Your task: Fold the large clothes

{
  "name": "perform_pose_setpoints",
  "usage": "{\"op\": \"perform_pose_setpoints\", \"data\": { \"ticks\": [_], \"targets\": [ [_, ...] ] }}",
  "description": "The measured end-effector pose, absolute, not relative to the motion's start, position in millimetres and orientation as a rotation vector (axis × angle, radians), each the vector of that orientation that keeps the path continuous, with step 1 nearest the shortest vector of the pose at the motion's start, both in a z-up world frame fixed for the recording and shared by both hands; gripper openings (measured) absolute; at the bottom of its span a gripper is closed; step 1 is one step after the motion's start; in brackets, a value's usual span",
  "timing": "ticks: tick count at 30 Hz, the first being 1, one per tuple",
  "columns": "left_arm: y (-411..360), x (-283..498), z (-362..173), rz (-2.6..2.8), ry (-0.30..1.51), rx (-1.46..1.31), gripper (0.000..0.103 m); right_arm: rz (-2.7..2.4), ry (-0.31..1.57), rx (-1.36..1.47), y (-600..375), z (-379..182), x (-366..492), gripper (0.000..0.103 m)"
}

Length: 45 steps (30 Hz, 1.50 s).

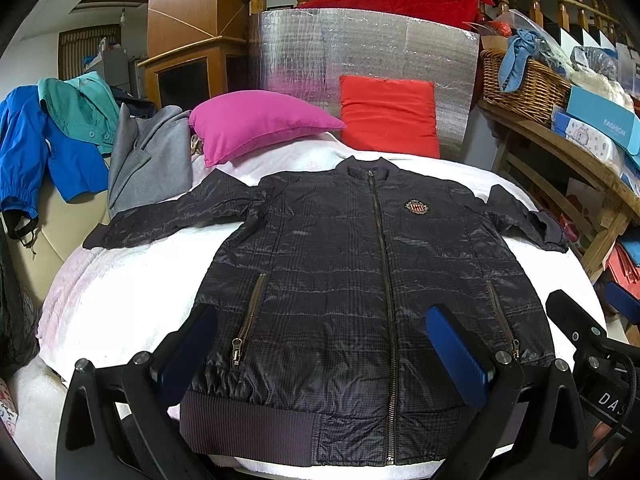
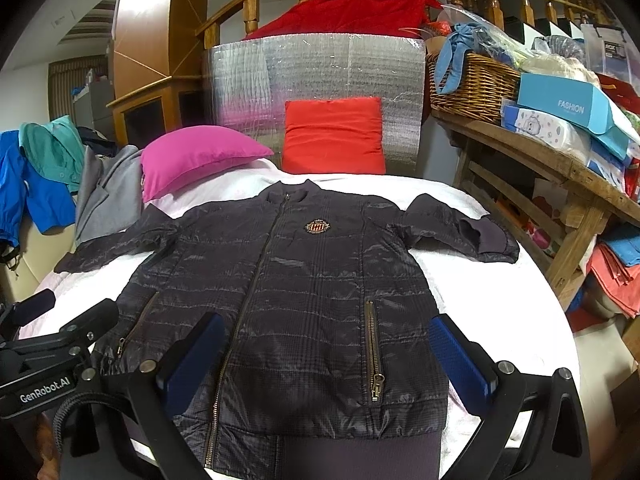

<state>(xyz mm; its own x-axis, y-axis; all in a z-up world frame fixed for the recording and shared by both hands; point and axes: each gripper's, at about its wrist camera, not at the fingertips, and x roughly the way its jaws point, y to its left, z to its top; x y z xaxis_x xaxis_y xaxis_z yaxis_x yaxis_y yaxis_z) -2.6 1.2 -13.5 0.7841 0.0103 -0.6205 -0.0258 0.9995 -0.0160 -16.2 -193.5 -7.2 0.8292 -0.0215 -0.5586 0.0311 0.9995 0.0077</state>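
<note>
Jacket [image 1: 344, 280] is lying flat, front side up, on the white bed cover [image 1: 132, 292]. Zipper is closed. Long axis is running from the ribbed hem, nearest both cameras, to the collar at the far end, so the collar is pointing toward the red cushion [image 1: 390, 118] and the silver foil panel [image 1: 360, 48]. Chest badge [image 1: 418, 208] is sitting beside the zipper, near the collar. Both sleeves are spreading sideways; the one nearer the wooden desk [image 1: 560, 152] is bunching up at the cuff, the other is lying straighter toward the grey coat [image 1: 148, 160].

Left gripper [image 1: 324, 352] is hovering above the hem end, fingers [image 1: 188, 352] spread wide, gripping nothing. Right gripper [image 2: 328, 356] is also hovering over the hem end, fingers [image 2: 460, 356] spread wide, nothing between them. Each gripper is showing at the edge of the other's view.

Magenta pillow [image 1: 256, 124] is lying beyond the collar, beside the red cushion. Blue and teal garments [image 1: 48, 140] are hanging next to the grey coat. Wicker basket [image 1: 520, 88] and blue box marked FASHION [image 1: 604, 120] are sitting on the desk.
</note>
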Motion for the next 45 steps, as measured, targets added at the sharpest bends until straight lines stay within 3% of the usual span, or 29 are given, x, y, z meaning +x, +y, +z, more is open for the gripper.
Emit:
{"op": "perform_pose_setpoints", "data": {
  "ticks": [22,33,45],
  "targets": [
    [9.8,18.0,-40.7,0.042,0.732,-0.02,0.103,0.022,0.678,-0.004,-213.0,-33.0,-1.0,0.103],
    [18.2,53.8,-79.5,0.062,0.826,-0.041,0.103,-0.245,0.621,0.116,-386.7,-33.3,76.2,0.103],
    [13.0,95.5,-97.6,0.031,0.84,-0.03,0.103,-0.292,0.838,0.143,-479.8,-85.4,254.5,0.077]
  ]
}}
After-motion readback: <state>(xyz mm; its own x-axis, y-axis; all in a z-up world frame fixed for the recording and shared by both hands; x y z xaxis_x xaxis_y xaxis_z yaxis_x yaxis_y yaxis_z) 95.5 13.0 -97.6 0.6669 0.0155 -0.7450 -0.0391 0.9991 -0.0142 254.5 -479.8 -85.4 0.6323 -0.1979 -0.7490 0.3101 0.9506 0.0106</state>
